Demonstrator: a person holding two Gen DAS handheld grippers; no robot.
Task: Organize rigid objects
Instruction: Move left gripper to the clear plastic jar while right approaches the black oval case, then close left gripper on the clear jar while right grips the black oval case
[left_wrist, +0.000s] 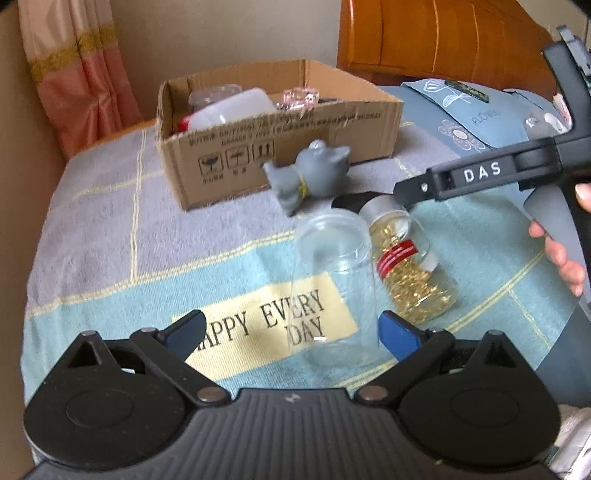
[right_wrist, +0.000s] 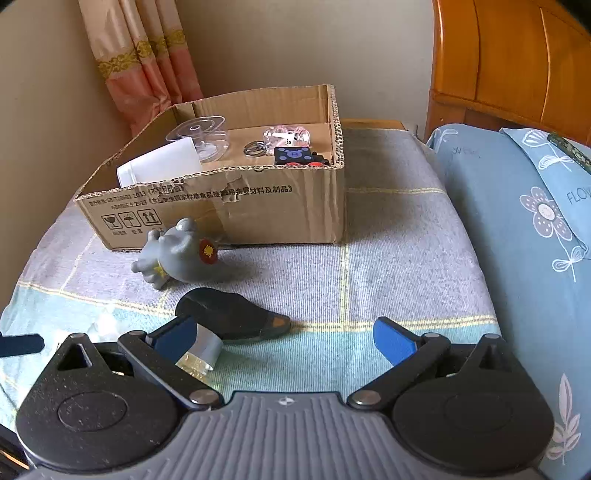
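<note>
My left gripper (left_wrist: 291, 332) is open low over the blanket, and a clear empty jar (left_wrist: 332, 288) lies on its side between its blue fingers. Touching the jar's right side lies a bottle of gold capsules (left_wrist: 410, 266) with a silver cap (right_wrist: 205, 349). My right gripper (right_wrist: 284, 338) is open, its left finger beside that cap; in the left wrist view its tip (left_wrist: 400, 195) hovers over the cap. A grey rubber toy animal (right_wrist: 177, 254) lies before the cardboard box (right_wrist: 258, 218). A black shoe-shaped object (right_wrist: 232, 317) lies between toy and bottle.
The box holds a clear spool (right_wrist: 199, 136), a white container (right_wrist: 159, 166), a key ring (right_wrist: 255, 147), a small clear bottle (right_wrist: 284, 134) and a black toy (right_wrist: 295, 157). A blue flowered pillow (right_wrist: 524, 229) fills the right; a wooden headboard (right_wrist: 509, 59) stands behind it. A hand (left_wrist: 565, 258) holds the right gripper.
</note>
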